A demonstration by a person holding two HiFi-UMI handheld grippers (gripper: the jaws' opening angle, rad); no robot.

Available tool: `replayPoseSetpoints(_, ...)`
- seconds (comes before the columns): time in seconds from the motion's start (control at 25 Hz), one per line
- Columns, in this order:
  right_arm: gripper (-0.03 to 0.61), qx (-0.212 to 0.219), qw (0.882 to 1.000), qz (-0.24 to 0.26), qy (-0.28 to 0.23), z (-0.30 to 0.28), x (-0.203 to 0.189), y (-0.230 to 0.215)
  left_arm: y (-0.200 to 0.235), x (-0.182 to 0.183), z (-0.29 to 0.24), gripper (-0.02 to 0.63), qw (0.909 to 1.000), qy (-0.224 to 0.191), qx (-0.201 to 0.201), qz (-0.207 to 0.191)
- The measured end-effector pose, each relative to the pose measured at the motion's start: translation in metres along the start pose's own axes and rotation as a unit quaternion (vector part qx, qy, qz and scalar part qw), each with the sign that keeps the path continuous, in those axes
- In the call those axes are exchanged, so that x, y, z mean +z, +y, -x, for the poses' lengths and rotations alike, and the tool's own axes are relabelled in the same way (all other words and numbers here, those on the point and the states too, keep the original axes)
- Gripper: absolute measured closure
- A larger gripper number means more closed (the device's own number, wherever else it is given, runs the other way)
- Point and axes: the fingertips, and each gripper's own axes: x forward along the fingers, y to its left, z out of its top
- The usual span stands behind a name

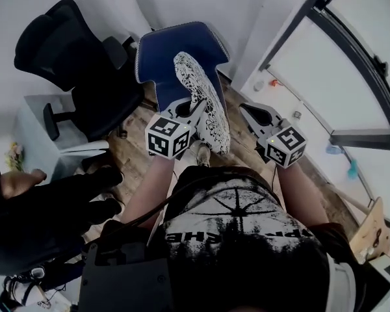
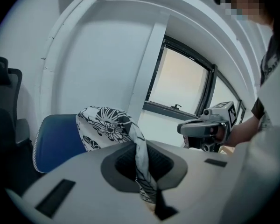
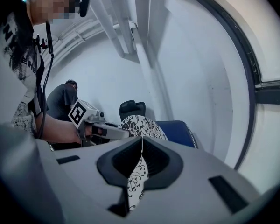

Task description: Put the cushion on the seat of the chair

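A black-and-white floral cushion (image 1: 201, 96) hangs upright between my two grippers, just in front of the blue chair (image 1: 162, 51). My left gripper (image 1: 196, 112) is shut on the cushion's left edge. In the left gripper view the fabric (image 2: 102, 125) runs down into that gripper's (image 2: 142, 167) closed jaws, with the blue seat (image 2: 56, 139) behind it. My right gripper (image 1: 242, 109) is shut on a thin edge of the cushion (image 3: 140, 125), pinched at the jaws' (image 3: 141, 164) tip. The chair (image 3: 179, 129) shows beyond it.
A black office chair (image 1: 71, 64) stands left of the blue one, beside a white desk (image 1: 32, 122). Another person in black (image 1: 39, 220) is at the lower left. A large window (image 1: 351, 64) fills the right wall, with a wooden chair part (image 1: 370, 233) below it.
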Motion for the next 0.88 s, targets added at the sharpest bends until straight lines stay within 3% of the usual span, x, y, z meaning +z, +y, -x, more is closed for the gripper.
replayPoseSetpoints(0.52, 0.558, -0.050, 0.997, -0.053, 0.027, -0.038, -0.040, -0.033, 0.037, -0.030, -0.060, 0.589, 0.9965, 0.060, -0.056, 0.010)
replayPoseSetpoints(0.72, 0.560, -0.055, 0.994, -0.070, 0.057, -0.048, -0.075, -0.039, 0.059, -0.074, -0.083, 0.589, 0.9935, 0.083, -0.057, 0.052)
replayPoseSetpoints(0.88, 0.558, -0.054, 0.993, -0.079, 0.067, -0.073, -0.088, -0.040, 0.098, -0.118, -0.094, 0.589, 0.9904, 0.120, -0.032, 0.060)
